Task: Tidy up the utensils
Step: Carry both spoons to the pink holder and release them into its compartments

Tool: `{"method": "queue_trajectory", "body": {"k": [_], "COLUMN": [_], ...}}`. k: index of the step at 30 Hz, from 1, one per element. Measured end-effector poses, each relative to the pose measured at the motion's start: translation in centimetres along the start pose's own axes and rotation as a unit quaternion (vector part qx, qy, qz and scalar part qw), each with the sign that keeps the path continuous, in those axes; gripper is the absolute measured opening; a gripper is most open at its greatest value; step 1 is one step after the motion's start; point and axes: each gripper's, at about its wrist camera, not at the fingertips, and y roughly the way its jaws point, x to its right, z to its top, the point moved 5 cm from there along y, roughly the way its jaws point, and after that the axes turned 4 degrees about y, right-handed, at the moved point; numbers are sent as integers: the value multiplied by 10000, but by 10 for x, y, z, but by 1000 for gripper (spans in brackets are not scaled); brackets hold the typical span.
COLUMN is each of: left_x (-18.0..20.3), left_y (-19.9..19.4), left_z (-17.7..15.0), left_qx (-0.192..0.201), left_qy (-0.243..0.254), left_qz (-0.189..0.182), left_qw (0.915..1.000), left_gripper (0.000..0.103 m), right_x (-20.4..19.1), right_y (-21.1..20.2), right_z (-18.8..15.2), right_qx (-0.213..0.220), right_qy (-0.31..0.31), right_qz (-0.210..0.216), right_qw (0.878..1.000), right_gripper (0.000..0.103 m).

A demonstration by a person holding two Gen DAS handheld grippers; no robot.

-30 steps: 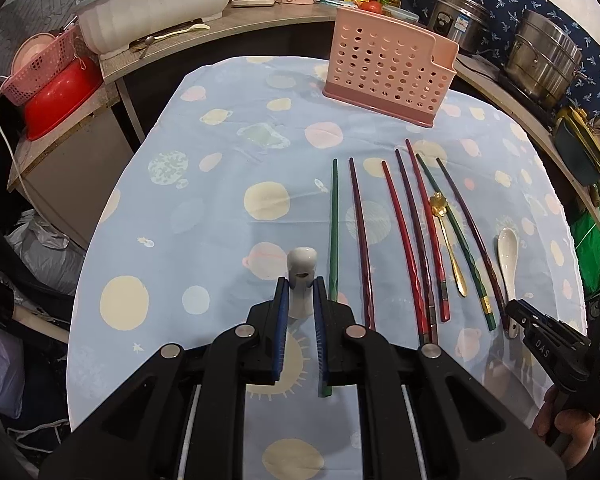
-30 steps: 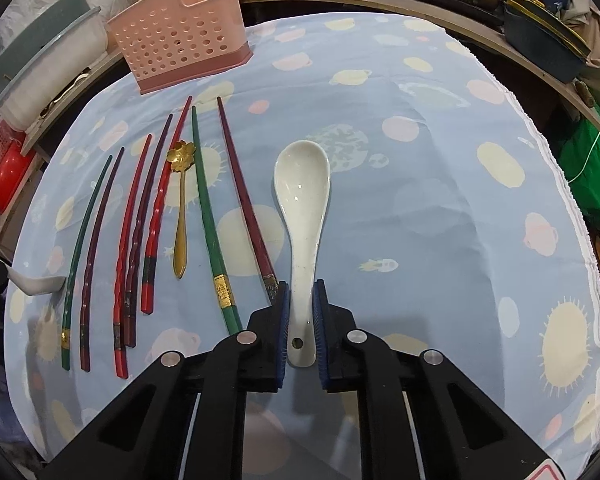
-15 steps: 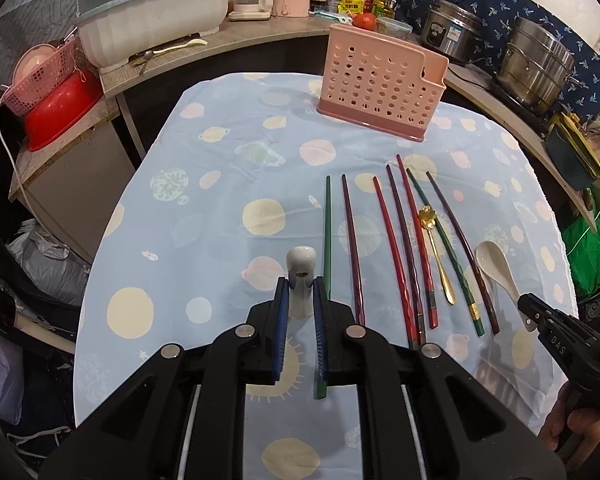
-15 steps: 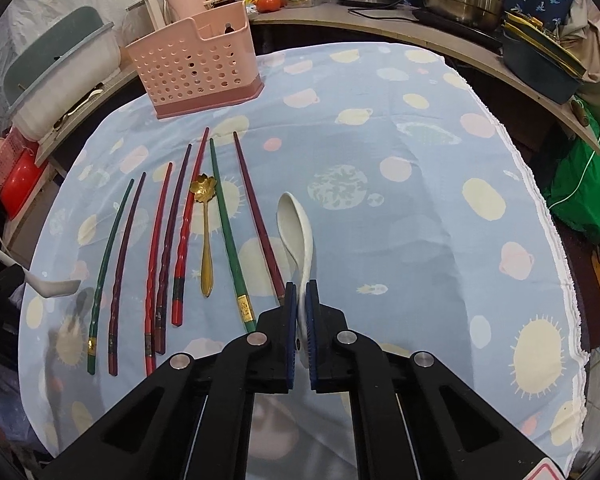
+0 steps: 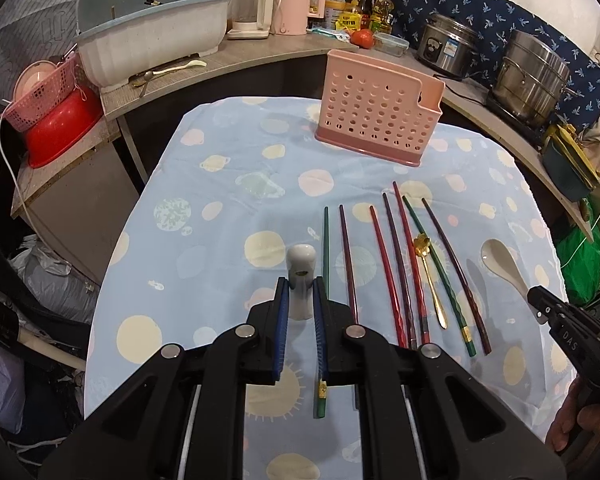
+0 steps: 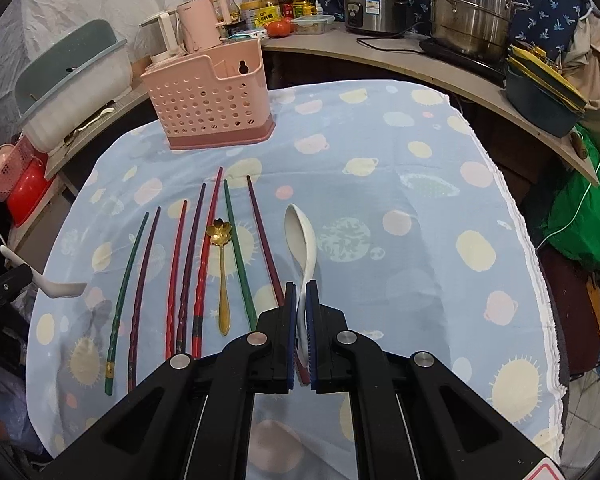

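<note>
**Two white spoons gripped, seven chopsticks and a gold spoon on the cloth**

Two white ceramic spoons are in view, one in each tool. Seven chopsticks (image 6: pixel 188 268) lie side by side on the blue planet-print cloth (image 6: pixel 400 208) that covers the counter: two green, three red and two dark purple-brown ones. One small gold spoon (image 6: pixel 222 276) with a flower-shaped bowl lies among them, between a red chopstick and a green one. One pink perforated utensil holder (image 6: pixel 212 108) stands upright at the far end of the cloth, well apart from the chopstick tips.

The left tool (image 5: pixel 301 304) is clenched on the handle of a white spoon (image 5: pixel 300 276); the handle end sticks out forward past the fingertips, and the right wrist view shows this spoon held above the cloth's left edge with its handle running up and to the left. It hangs just left of the leftmost green chopstick.

The right tool (image 6: pixel 299 320) is clamped on the handle of the other white spoon (image 6: pixel 300 236), which is turned on its edge between the blue pads. Its long axis runs straight ahead from the tool, bowl forward, toward the holder. It sits just right of the rightmost dark chopstick.

The chopsticks and the gold spoon all lie roughly parallel, their long axes running toward the holder.
</note>
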Motion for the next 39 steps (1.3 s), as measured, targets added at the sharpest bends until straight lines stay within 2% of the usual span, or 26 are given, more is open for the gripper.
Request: {"method": "queue_trajectory", "body": {"k": [10, 16, 26, 35, 39], "left_x": [-1, 1, 6, 24, 33], "left_y": [-11, -10, -11, -13, 0], "left_z": [33, 62, 120, 200, 241], "left_qx": [291, 364, 772, 1230, 1352], "left_qy": [106, 98, 386, 496, 498], "left_qz": [11, -320, -7, -95, -147], "left_qw": [9995, 9988, 9963, 9911, 9895], "left_gripper": [12, 12, 12, 12, 12], "right_x": [-19, -32, -47, -62, -75], "right_y": [-18, -24, -20, -6, 8], "right_z": [33, 62, 112, 175, 200], "right_qx": [196, 326, 536, 667, 576], "right_qy": [-180, -335, -565, -682, -798], "right_qz": [179, 358, 460, 414, 436], "right_qw": [9995, 9983, 9959, 9946, 9942], "right_gripper": [5, 5, 5, 5, 5]}}
